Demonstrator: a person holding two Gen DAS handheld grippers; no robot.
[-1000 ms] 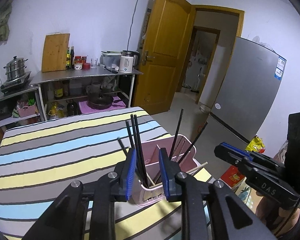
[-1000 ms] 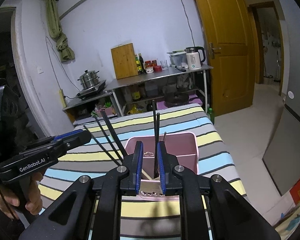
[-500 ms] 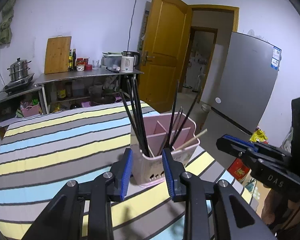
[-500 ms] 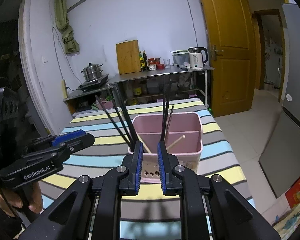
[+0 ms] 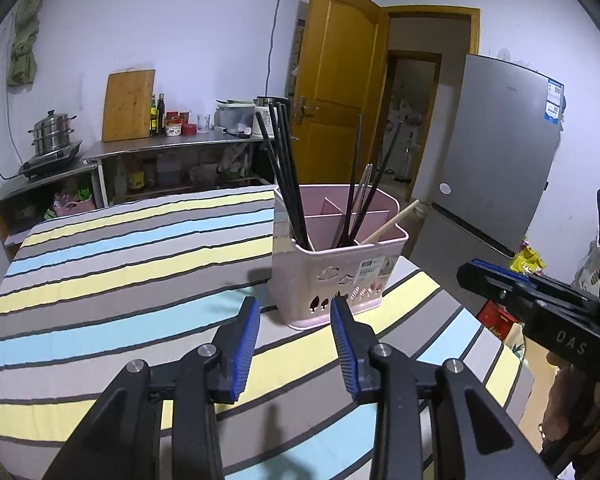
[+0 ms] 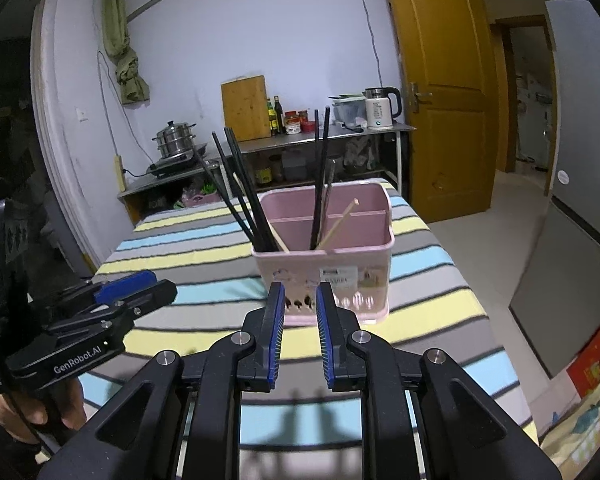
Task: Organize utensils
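A pink utensil holder (image 5: 332,280) stands on the striped table (image 5: 119,264), also in the right wrist view (image 6: 328,268). Black chopsticks (image 5: 283,176) lean in its left compartment, with more black chopsticks (image 5: 360,184) and a wooden one (image 5: 388,224) in the right part. My left gripper (image 5: 295,308) is open and empty, just short of the holder's front. My right gripper (image 6: 297,292) is open by a narrower gap and empty, also in front of the holder (image 5: 532,292). The left gripper shows at the left of the right wrist view (image 6: 139,292).
A metal shelf (image 5: 171,152) with a cutting board (image 5: 127,106), bottles, pot (image 5: 51,136) and kettle (image 6: 380,110) stands behind the table. A yellow door (image 5: 336,80) and a grey fridge (image 5: 500,152) are to the right. The table's right edge drops to the floor.
Both grippers have pulled back and down from above the holder to table level in front of it. Both have opened wider. The chopsticks stay in the holder.
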